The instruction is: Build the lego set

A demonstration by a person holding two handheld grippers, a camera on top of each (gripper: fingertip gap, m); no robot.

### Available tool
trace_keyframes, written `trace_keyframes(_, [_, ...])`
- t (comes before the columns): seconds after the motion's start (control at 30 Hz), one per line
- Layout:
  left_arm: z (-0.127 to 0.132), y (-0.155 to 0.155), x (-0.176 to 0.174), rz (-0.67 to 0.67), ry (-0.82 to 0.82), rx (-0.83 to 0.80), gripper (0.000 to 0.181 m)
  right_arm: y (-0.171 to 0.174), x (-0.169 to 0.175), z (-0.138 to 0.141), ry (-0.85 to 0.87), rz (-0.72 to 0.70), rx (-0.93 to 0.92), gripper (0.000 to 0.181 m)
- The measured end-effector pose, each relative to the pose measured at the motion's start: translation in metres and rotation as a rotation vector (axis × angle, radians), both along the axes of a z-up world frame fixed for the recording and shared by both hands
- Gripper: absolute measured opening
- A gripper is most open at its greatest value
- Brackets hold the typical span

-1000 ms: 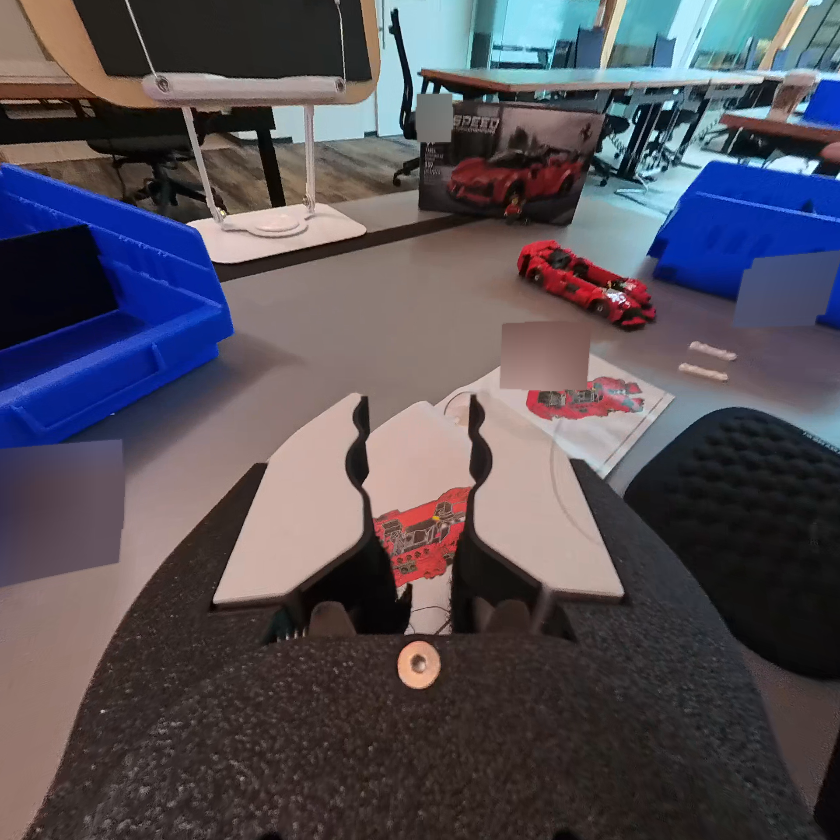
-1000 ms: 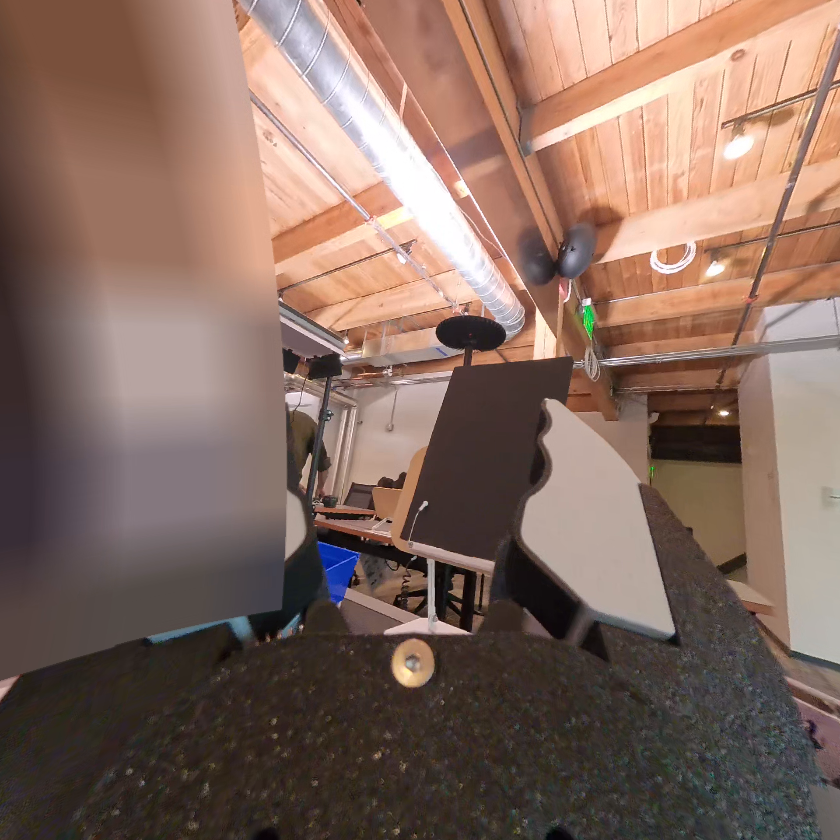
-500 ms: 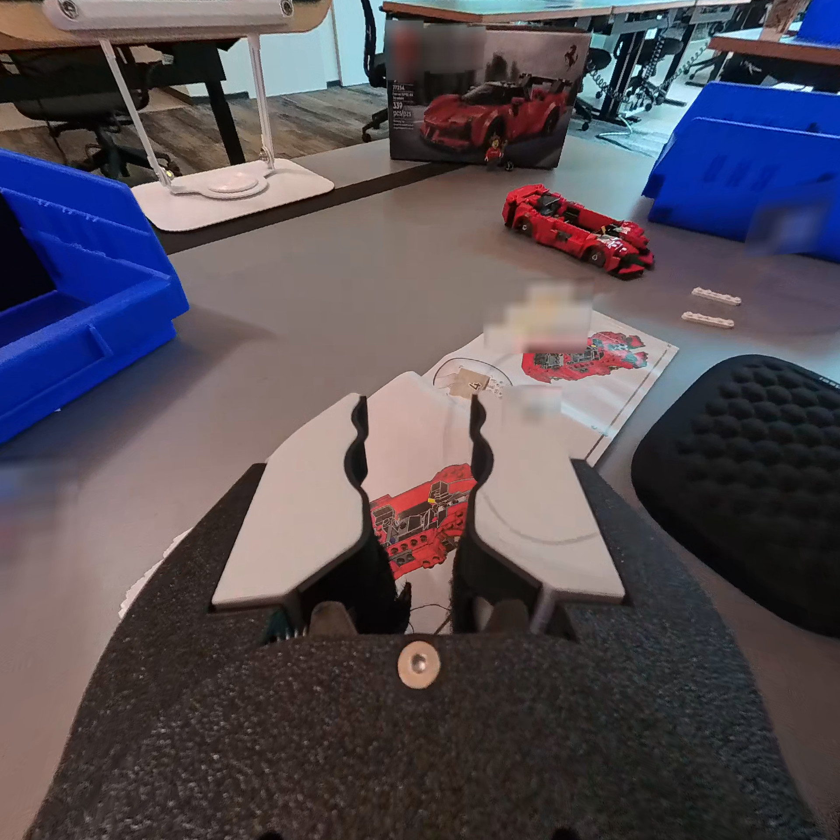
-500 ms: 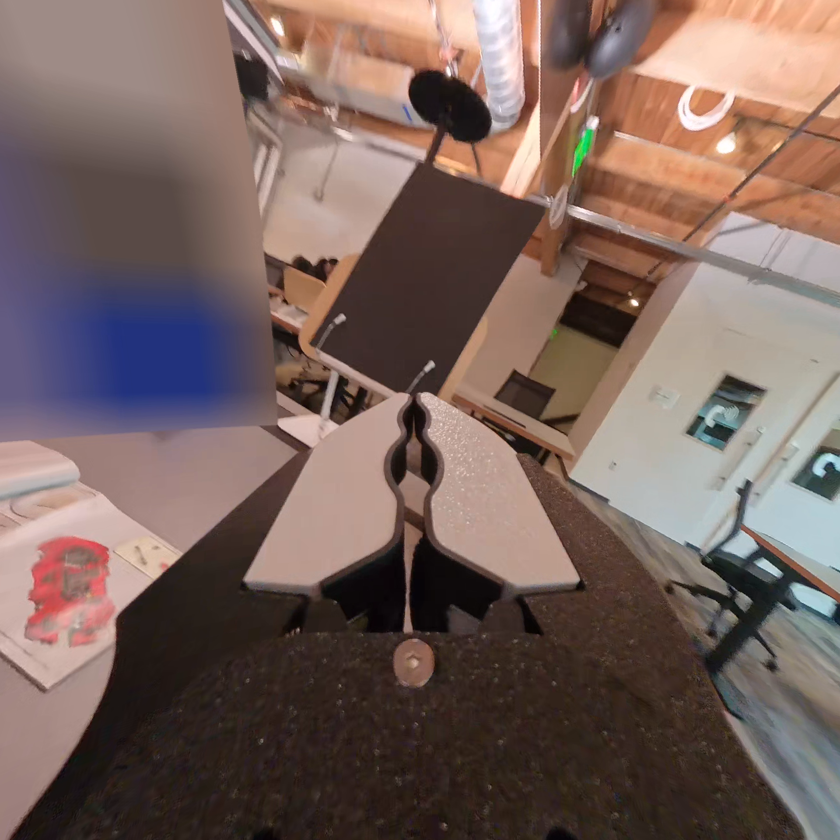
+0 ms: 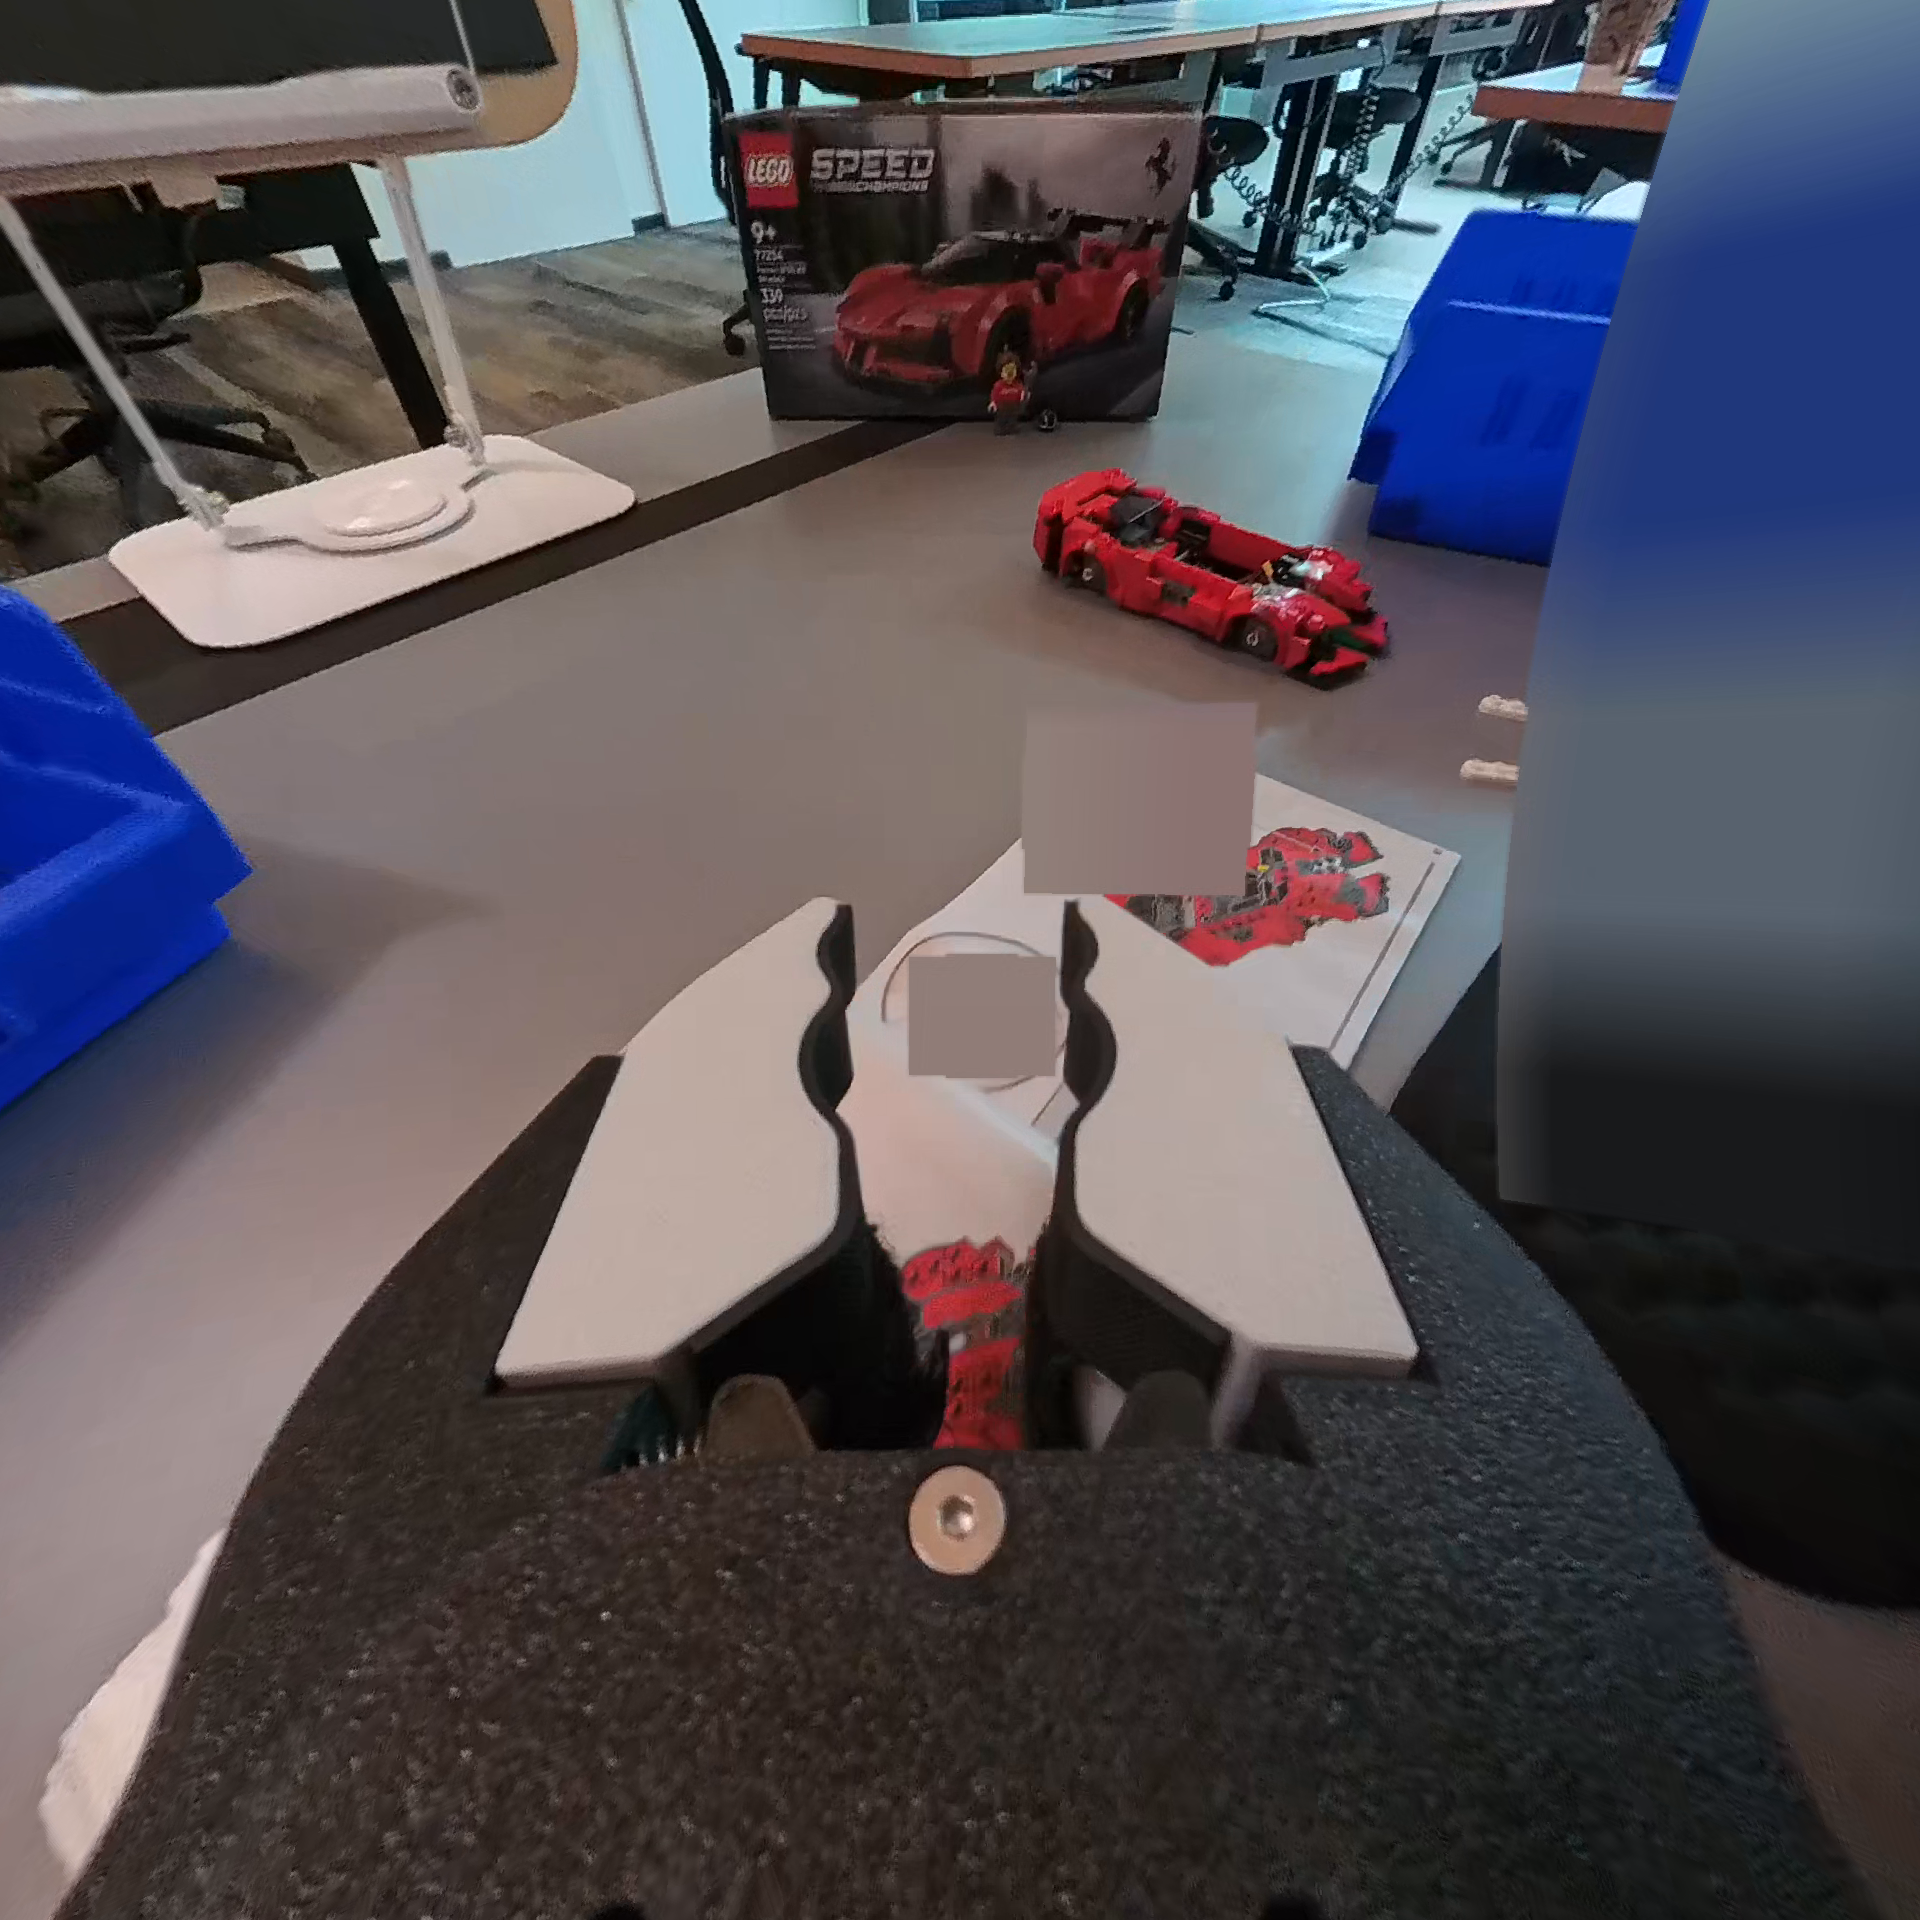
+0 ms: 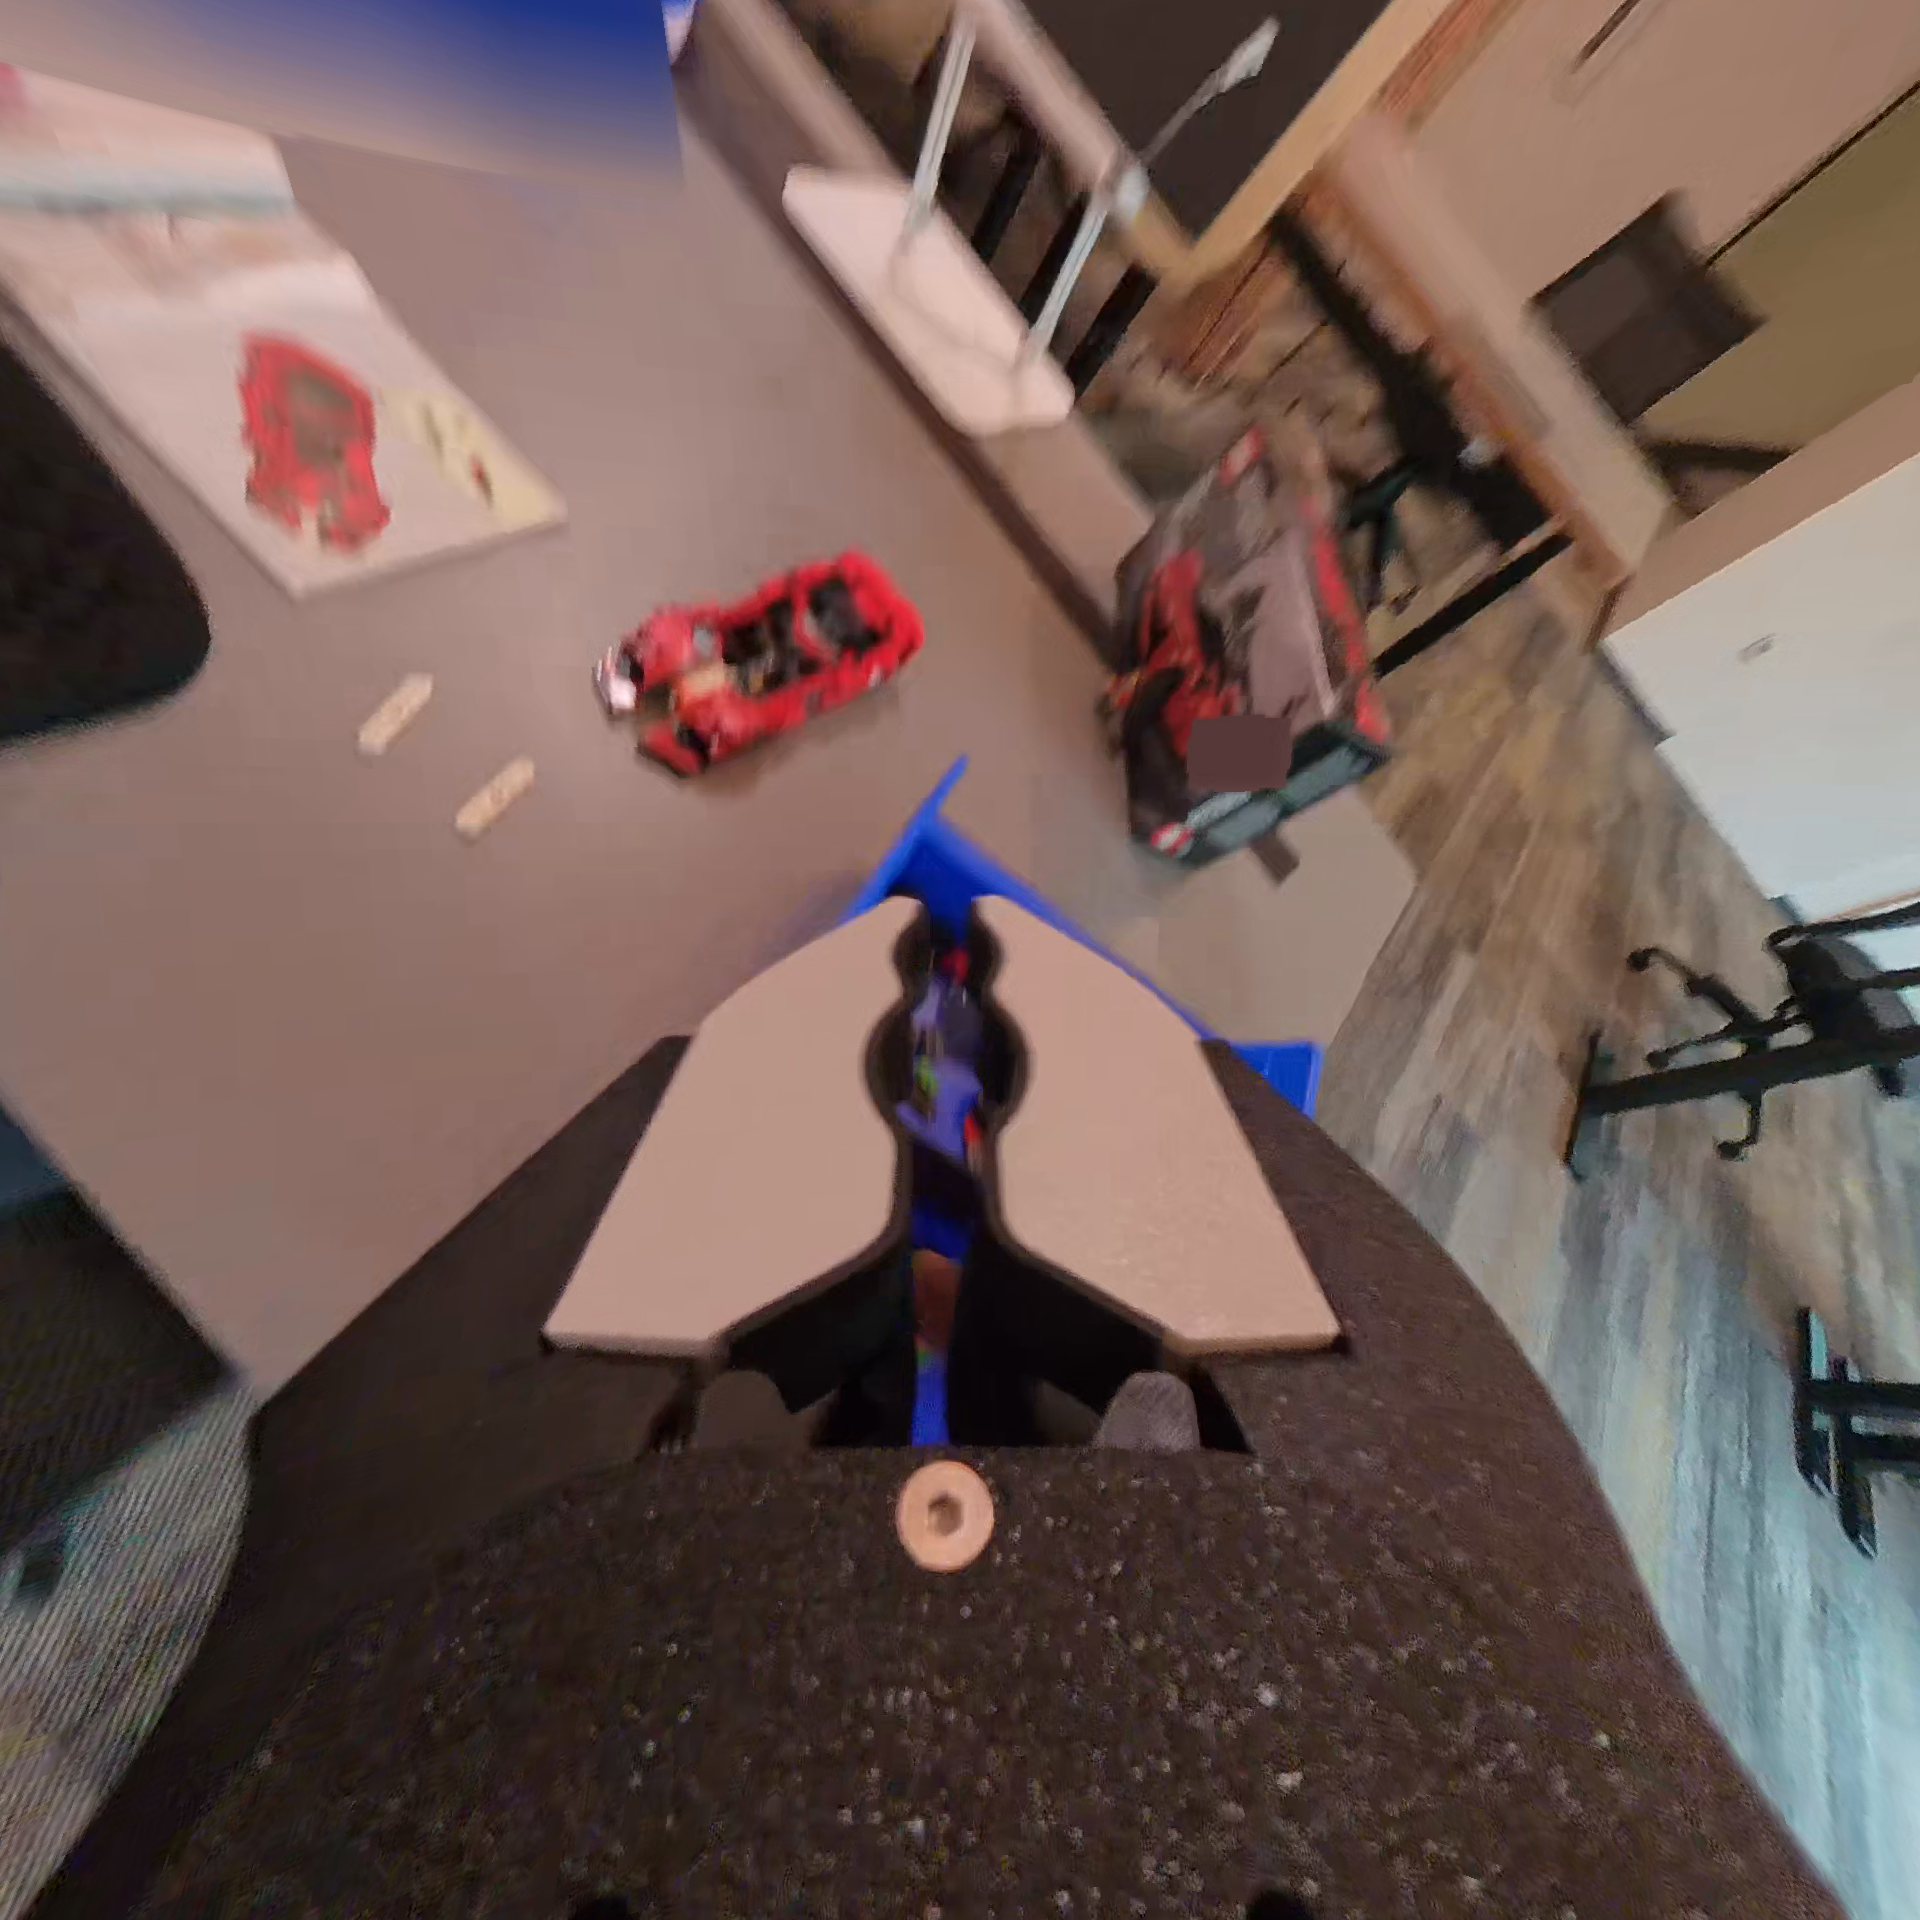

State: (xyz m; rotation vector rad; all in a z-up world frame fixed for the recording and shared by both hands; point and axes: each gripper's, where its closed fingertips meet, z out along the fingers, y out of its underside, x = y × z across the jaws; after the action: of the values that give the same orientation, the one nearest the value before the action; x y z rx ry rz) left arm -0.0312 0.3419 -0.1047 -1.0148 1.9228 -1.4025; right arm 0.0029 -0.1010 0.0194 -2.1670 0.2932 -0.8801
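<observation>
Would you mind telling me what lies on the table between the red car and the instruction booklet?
In the right wrist view, two small pale flat pieces lie beside that stretch, between the red car and the black pad; directly toward the instruction booklet the grey table looks bare.

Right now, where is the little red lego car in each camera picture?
Left wrist view: the red lego car sits on the grey table, upper right of centre, in front of the set's box.
Right wrist view: the picture is tilted and blurred; the car shows left of centre, above the right gripper.
Shared landmark: the box standing near the car.
</observation>
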Motion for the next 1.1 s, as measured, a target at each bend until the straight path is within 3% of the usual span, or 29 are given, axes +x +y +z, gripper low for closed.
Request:
trace_keyframes(0.13, [0.016,-0.019,0.016,-0.032,0.007,-0.043,0.037,-0.043,0.004,-0.027,0.123,0.014,-0.117,0.0])
trace_keyframes(0.2, [0.026,-0.028,0.025,-0.037,-0.008,-0.026,0.037,-0.063,0.008,-0.043,0.171,0.025,-0.161,0.018])
trace_keyframes(0.23, [0.031,-0.032,0.029,-0.04,-0.021,-0.02,0.037,-0.073,0.01,-0.052,0.199,0.033,-0.19,0.018])
trace_keyframes(0.3, [0.04,-0.042,0.037,-0.047,-0.034,-0.038,0.037,-0.089,0.014,-0.067,0.268,0.062,-0.239,0.001])
trace_keyframes(0.4, [0.048,-0.052,0.047,-0.042,-0.035,-0.07,0.037,-0.098,0.021,-0.085,0.353,0.136,-0.28,0.0])
trace_keyframes(0.5, [0.048,-0.055,0.055,-0.026,-0.022,-0.053,0.037,-0.097,0.029,-0.095,0.382,0.203,-0.316,0.015])
trace_keyframes(0.6, [0.046,-0.05,0.064,0.018,0.003,-0.034,0.037,-0.091,0.021,-0.108,0.5,0.303,-0.349,0.0])
trace_keyframes(0.7, [0.047,-0.046,0.071,0.04,0.01,-0.043,0.036,-0.081,0.011,-0.119,0.566,0.409,-0.356,0.0])
trace_keyframes(0.77, [0.046,-0.044,0.076,0.052,0.019,-0.05,0.036,-0.072,0.006,-0.124,0.588,0.461,-0.343,0.012])
trace_keyframes(0.9, [0.04,-0.043,0.085,0.062,0.057,-0.054,0.036,-0.065,-0.008,-0.137,0.673,0.537,-0.375,0.0])
trace_keyframes(1.1, [0.033,-0.054,0.092,0.012,0.09,-0.012,0.039,-0.059,-0.015,-0.144,0.682,0.587,-0.369,0.009])
